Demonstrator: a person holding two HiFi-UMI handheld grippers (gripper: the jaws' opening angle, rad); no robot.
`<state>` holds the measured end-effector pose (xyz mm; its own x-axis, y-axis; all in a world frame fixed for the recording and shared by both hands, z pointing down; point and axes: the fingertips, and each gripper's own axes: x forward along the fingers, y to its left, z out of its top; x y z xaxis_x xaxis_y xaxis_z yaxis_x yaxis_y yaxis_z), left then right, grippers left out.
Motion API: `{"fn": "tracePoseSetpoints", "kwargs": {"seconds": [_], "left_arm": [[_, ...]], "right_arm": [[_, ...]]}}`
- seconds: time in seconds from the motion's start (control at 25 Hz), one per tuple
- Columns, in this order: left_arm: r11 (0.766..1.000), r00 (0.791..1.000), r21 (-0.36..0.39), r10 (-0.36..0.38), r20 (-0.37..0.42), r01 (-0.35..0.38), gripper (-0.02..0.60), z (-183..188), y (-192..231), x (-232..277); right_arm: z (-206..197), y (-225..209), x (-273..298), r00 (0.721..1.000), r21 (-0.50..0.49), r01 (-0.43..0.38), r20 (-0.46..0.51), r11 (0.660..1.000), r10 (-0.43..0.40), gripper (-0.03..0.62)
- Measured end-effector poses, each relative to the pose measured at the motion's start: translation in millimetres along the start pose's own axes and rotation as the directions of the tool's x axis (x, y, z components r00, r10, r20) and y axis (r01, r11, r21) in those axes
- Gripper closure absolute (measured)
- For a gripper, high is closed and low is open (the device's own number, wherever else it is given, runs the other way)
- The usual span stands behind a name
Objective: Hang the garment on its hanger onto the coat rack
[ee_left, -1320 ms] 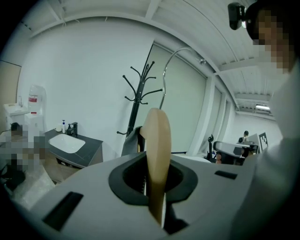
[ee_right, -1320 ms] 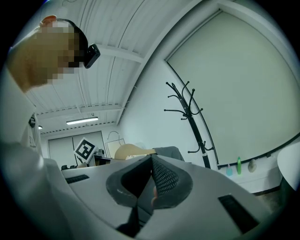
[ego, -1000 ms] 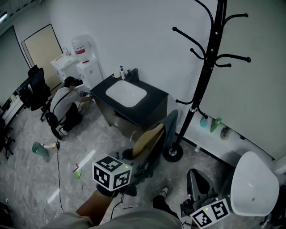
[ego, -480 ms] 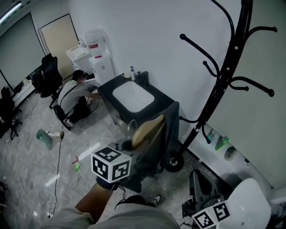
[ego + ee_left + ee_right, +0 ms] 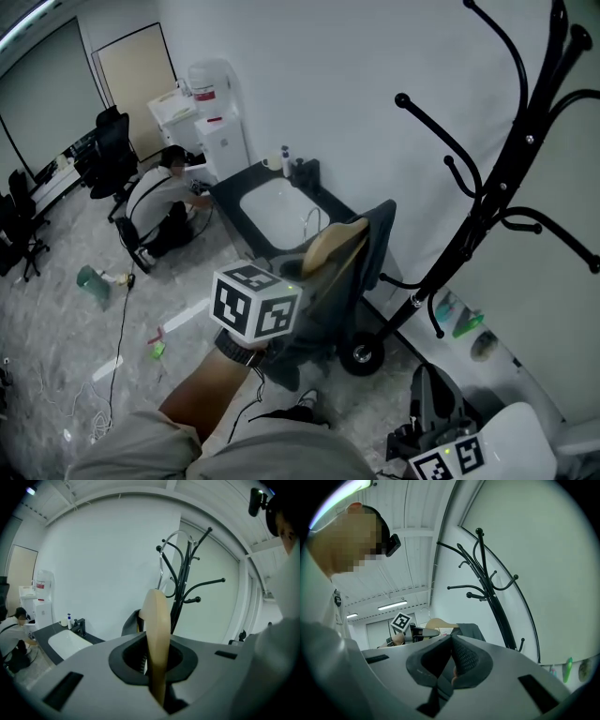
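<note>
**A:** Head view first. What's different from a second back?

**B:** Mostly height. The left tool (image 5: 298, 270) has come up a fair bit, marker cube (image 5: 255, 302) and all. The wooden hanger (image 5: 333, 246) it carries now sits higher and nearer the coat rack (image 5: 487, 216). The dark grey garment (image 5: 373, 251) drapes off the hanger's far end, in front of the black sink surface (image 5: 228, 194). The hanger isn't on a peg; it's beside the pole and apart from it. The rack fills more of the frame than it did, with its top cut off at the edge. The right tool (image 5: 433, 394) sits low at the bottom right, same as before.

**A:** And the person (image 5: 155, 202) crouched on the floor?

**B:** Same spot, by the water dispenser (image 5: 220, 131).

**A:** Left gripper view?

**B:** The jaws are pinching the hanger's wooden arm, which stands edge-on straight up between them. Its wire hook (image 5: 169, 538) curves over at the top, lined up with the rack's upper pegs behind it. Can't tell if they touch. A bit of garment peeks out left of the wood.

**A:** Right gripper view?

**B:** Jaws pressed together, nothing between them. Past them you can see the left tool holding the hanger and garment out to the left of the rack's pole.
</note>
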<state>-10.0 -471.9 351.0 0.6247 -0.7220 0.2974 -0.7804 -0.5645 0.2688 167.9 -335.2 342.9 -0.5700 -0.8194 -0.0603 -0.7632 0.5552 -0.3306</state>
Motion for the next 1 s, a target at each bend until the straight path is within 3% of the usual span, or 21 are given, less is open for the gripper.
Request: {"fn": "tracePoseSetpoints", "kwargs": {"seconds": [0.4,0.64,1.0], "left_arm": [[0.991,0.994,0.094,-0.088,-0.056,0.093,0.557,71,31,68],[0.981,0.995,0.169,-0.087,-0.039,0.092,0.557,121,23,89],[0.965,0.995,0.245,-0.081,-0.049,0.091,0.557,166,1,109]], "right_arm": [[11,-9,67,0.999,-0.016,-0.036,0.031,0.999,0.037,0.579],[23,-20,78,0.996,-0.026,-0.084,0.030,0.996,0.085,0.579],[31,-36,73,0.991,-0.017,-0.128,0.029,0.992,0.128,0.579]]}}
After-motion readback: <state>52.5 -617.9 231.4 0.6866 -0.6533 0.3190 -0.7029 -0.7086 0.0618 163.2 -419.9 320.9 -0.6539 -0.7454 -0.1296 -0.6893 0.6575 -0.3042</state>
